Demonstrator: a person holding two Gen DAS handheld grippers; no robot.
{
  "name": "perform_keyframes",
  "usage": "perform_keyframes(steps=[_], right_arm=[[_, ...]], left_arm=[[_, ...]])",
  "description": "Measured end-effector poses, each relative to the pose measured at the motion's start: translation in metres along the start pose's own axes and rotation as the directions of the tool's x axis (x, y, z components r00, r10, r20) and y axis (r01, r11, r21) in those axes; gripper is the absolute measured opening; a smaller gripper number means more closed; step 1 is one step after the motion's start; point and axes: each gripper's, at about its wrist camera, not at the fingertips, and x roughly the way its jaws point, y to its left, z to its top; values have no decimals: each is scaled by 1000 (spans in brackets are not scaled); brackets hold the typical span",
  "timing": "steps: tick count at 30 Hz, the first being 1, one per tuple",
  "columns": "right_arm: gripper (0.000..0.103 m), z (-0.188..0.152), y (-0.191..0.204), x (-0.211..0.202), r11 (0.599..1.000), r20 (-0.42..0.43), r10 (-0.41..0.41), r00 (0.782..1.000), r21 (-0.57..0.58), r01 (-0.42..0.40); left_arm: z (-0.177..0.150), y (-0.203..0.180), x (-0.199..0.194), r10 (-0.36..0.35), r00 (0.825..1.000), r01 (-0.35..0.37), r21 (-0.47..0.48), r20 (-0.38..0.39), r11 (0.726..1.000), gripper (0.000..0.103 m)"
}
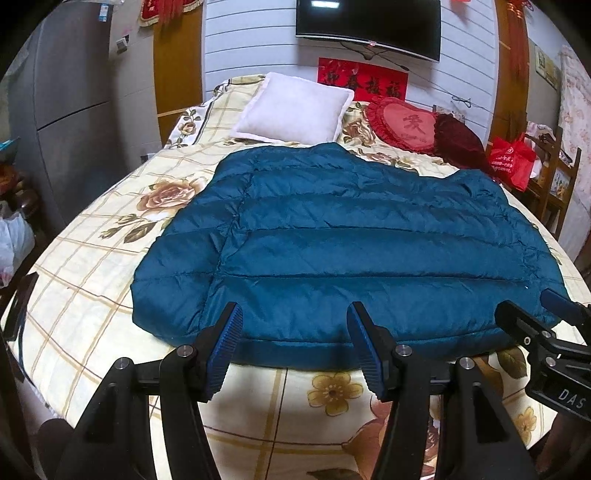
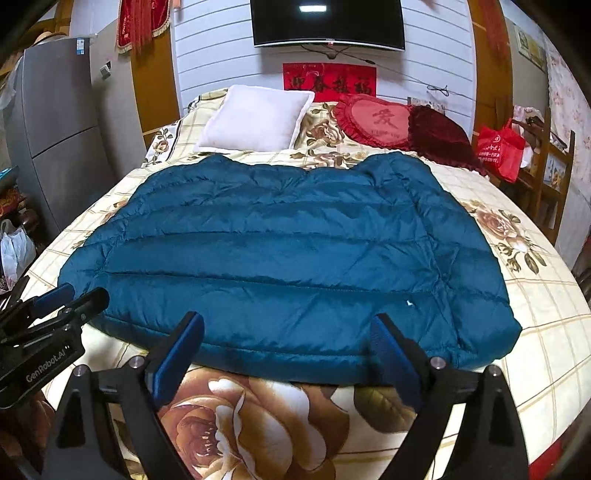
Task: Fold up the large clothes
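On the far left stands a tall grey fridge (image 1: 70, 92), well away from the work. Next comes the bed (image 1: 85, 266) with its flowery checked cover. A big blue puffy jacket (image 1: 354, 236) lies spread flat on the bed, with its bottom hem near the bed's front edge. Its left sleeve (image 1: 177, 266) lies folded in along the body. Behind the jacket rest a white pillow (image 1: 295, 109) and a red heart cushion (image 1: 404, 123), and a dark TV (image 1: 369, 26) hangs on the wall.

The left gripper (image 1: 295, 345) hangs just over the hem, near the jacket's left part. Its jaws stand partly apart and hold nothing. The right gripper (image 2: 288, 350) hangs over the hem further right. Its jaws are very wide and also hold nothing.

I think the fold is only about to start. To do this step well, each gripper should go down to the hem and let one finger slip under the cloth. The jacket is thick and puffy, so the jaws need to take all the layers, not just the slippery top skin. Both should pinch at the same time. Then both hands should lift together and carry the hem toward the collar, so the fold line stays straight. If one hand goes faster, the jacket could twist or slide on the cover.

On the far right a red bag (image 2: 498, 147) sits by a wooden chair (image 2: 550, 177).
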Motion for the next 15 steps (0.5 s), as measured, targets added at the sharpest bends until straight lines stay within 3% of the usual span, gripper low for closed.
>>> perform_keyframes(steps=[15], right_arm=[[94, -1, -5, 0, 1000, 1, 4, 1000, 10, -4]], left_arm=[[3, -3, -8, 63, 998, -64, 31, 32, 997, 50]])
